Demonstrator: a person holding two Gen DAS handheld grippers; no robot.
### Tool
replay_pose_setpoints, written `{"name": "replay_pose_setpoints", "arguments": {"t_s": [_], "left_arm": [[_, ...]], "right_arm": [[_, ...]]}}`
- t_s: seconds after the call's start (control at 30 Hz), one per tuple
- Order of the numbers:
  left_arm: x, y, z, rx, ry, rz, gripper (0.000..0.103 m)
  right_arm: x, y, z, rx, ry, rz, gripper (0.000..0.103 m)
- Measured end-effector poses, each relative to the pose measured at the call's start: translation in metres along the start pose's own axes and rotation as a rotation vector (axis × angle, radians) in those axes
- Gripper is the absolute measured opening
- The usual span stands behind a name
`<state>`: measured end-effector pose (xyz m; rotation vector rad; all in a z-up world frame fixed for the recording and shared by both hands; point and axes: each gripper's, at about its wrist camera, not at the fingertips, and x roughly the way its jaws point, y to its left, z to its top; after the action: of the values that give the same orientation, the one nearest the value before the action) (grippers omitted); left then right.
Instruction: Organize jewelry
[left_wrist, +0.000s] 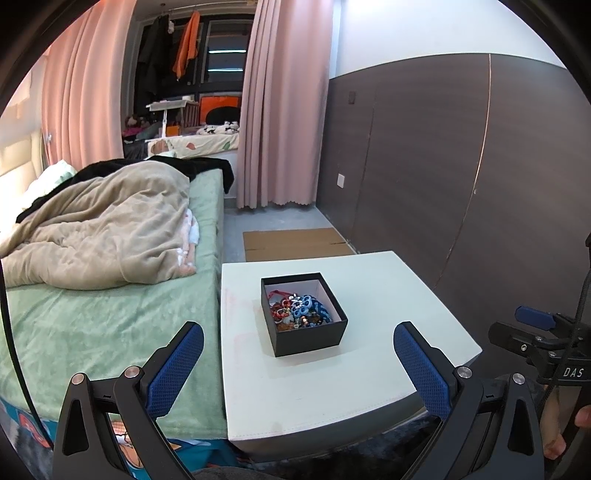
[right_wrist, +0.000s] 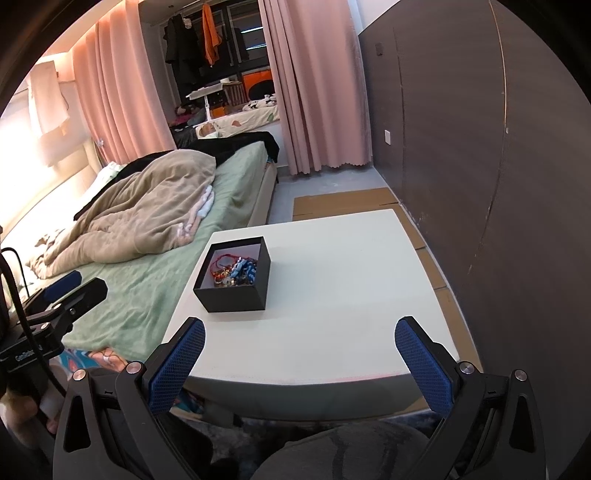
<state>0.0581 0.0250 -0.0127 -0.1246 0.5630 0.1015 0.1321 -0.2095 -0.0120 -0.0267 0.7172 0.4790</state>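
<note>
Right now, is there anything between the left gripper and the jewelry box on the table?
Nothing visible. The left gripper is open and empty, and only bare white table lies between it and the open black box. The jewelry lies inside, behind the box's near wall.

A box (left_wrist: 303, 314) is set on a table (left_wrist: 369, 369), toward its left half, and a heap of jewelry (left_wrist: 301, 310) is held inside it. A bed (left_wrist: 92, 325) is placed directly left of the table, with a blanket (left_wrist: 99, 236) piled on it. Flattened cardboard (left_wrist: 295, 243) is laid on the floor behind the table, and a wall (left_wrist: 461, 166) is found to the right.
</note>
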Motion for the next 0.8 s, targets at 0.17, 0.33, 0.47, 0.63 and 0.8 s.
{"name": "replay_pose_setpoints", "arguments": {"t_s": [0.17, 0.33, 0.47, 0.63, 0.8], "left_arm": [[-0.0001, 0.0009, 0.0002, 0.002, -0.001, 0.001, 0.102], [-0.0006, 0.0013, 0.0008, -0.003, -0.005, 0.004, 0.102], [-0.0006, 0.0016, 0.0007, 0.003, -0.003, 0.005, 0.102], [-0.0015, -0.0007, 0.0013, 0.009, -0.004, 0.012, 0.102], [-0.0015, -0.0029, 0.0026, 0.0, 0.006, 0.008, 0.102]], "right_arm": [[0.0001, -0.0005, -0.0001, -0.003, 0.0, -0.002, 0.103], [0.0018, -0.0004, 0.0012, 0.001, 0.001, 0.001, 0.103], [0.0023, -0.0007, 0.0007, 0.0, -0.001, 0.003, 0.103], [0.0025, -0.0003, 0.0006, 0.002, 0.002, 0.001, 0.103], [0.0033, -0.0018, 0.0004, 0.006, 0.007, -0.001, 0.103]]}}
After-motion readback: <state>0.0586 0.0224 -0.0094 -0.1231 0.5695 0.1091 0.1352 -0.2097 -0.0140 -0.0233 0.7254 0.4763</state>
